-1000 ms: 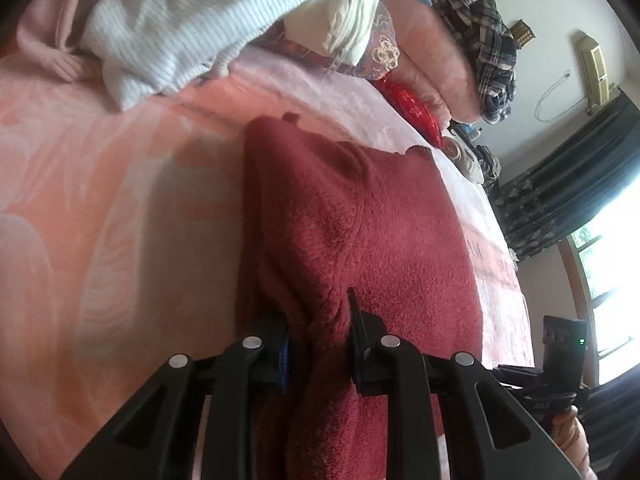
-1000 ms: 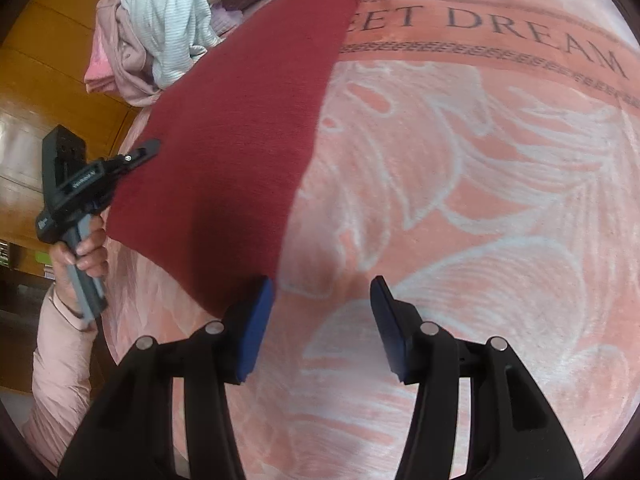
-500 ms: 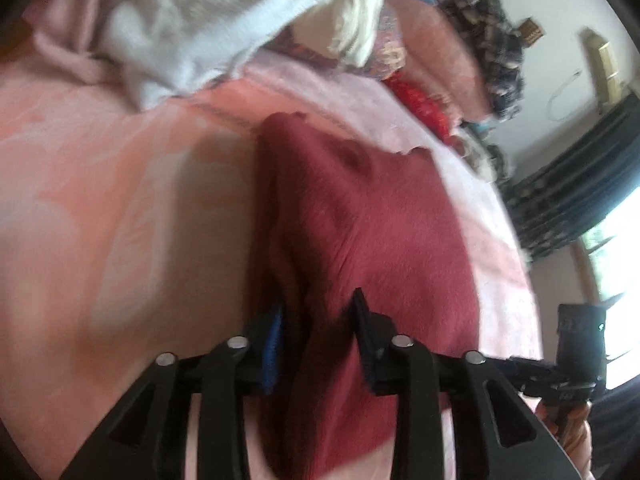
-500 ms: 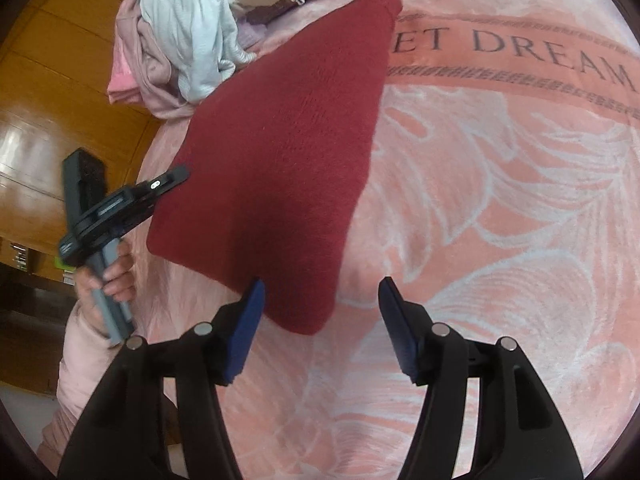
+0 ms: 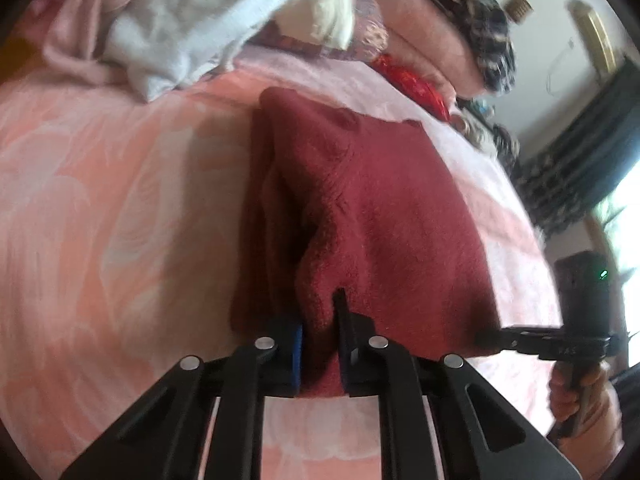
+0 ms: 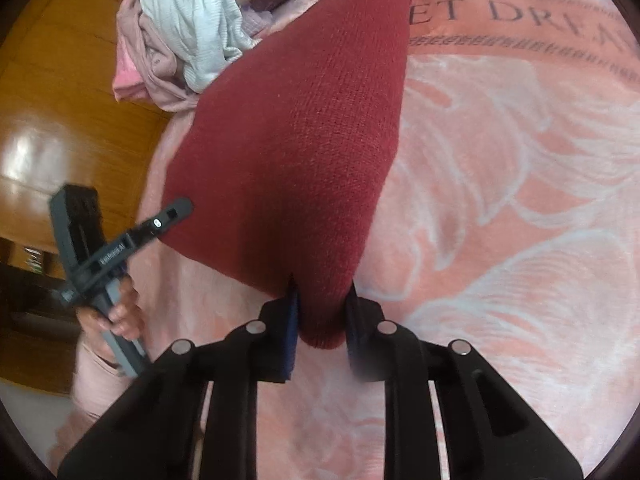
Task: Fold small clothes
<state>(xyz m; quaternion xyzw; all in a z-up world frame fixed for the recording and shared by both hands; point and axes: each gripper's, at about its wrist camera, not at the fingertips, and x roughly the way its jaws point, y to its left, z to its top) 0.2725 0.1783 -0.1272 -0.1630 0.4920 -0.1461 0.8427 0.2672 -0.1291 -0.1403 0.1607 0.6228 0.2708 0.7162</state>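
Observation:
A dark red knitted garment (image 5: pixel 380 200) lies folded on the pink blanket (image 5: pixel 120 200) of a bed. My left gripper (image 5: pixel 319 316) is shut on a bunched fold at its near edge. In the right wrist view the same garment (image 6: pixel 304 140) runs away from me, and its near corner sits between the pads of my right gripper (image 6: pixel 322 300), whose jaws are closing and pinching the cloth. Each gripper shows in the other's view: the left gripper (image 6: pixel 172 216) at the garment's left corner, the right gripper (image 5: pixel 520 340) at its right corner.
A heap of pale blue, white and pink clothes (image 6: pixel 188 20) lies at the far end of the bed, with a plaid garment (image 5: pixel 472 12) and a red item (image 5: pixel 412 80) beyond. Wooden floor (image 6: pixel 60 100) lies left of the bed. Dark curtains (image 5: pixel 580 152) hang by a window.
The right gripper's open jaws have come around the garment's near corner and closed on it. The left gripper's jaws widened briefly, then closed tight on the fold, and it shifted a little.

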